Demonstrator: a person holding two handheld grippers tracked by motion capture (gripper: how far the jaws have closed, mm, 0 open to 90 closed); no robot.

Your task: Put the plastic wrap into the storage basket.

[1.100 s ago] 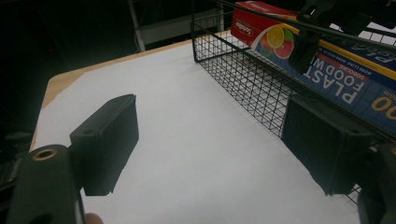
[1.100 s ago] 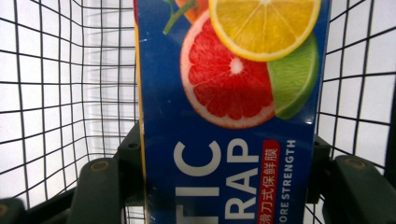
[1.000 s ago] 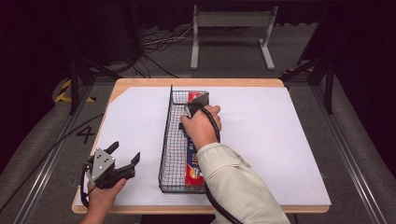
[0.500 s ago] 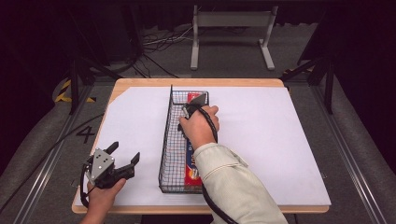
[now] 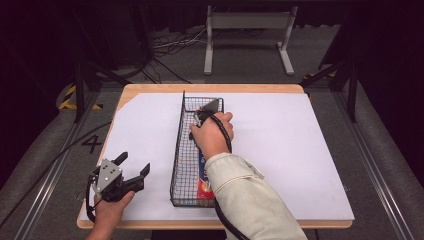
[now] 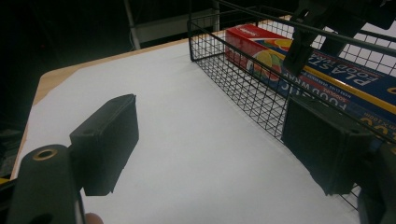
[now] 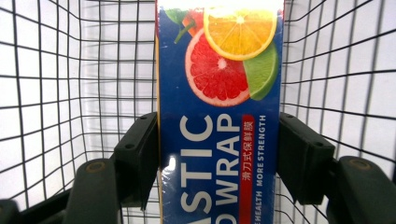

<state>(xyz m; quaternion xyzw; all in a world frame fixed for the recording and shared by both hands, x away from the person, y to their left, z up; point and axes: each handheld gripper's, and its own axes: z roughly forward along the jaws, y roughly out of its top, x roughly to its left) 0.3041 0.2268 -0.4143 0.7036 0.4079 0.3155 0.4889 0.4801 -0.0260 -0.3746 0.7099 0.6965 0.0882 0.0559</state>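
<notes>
A long blue and red plastic wrap box (image 7: pixel 219 93) lies lengthwise in a narrow black wire basket (image 5: pixel 179 150) at the table's middle. My right gripper (image 7: pixel 219 154) reaches down into the basket's far half, a pad against each long side of the box. Its jaws have just been opening a little, with the box still between them and the pads still touching it. In the high view the right gripper (image 5: pixel 202 116) is mostly hidden under the hand. My left gripper (image 5: pixel 134 165) rests open and holds nothing at the near left corner, left of the basket, which its view shows with the box (image 6: pixel 327 79) inside.
A white sheet (image 5: pixel 290 150) covers the wooden table (image 5: pixel 150 90). The basket's wire walls stand close on both sides of the right gripper. A metal stand (image 5: pixel 247 30) and cables lie on the floor beyond the table.
</notes>
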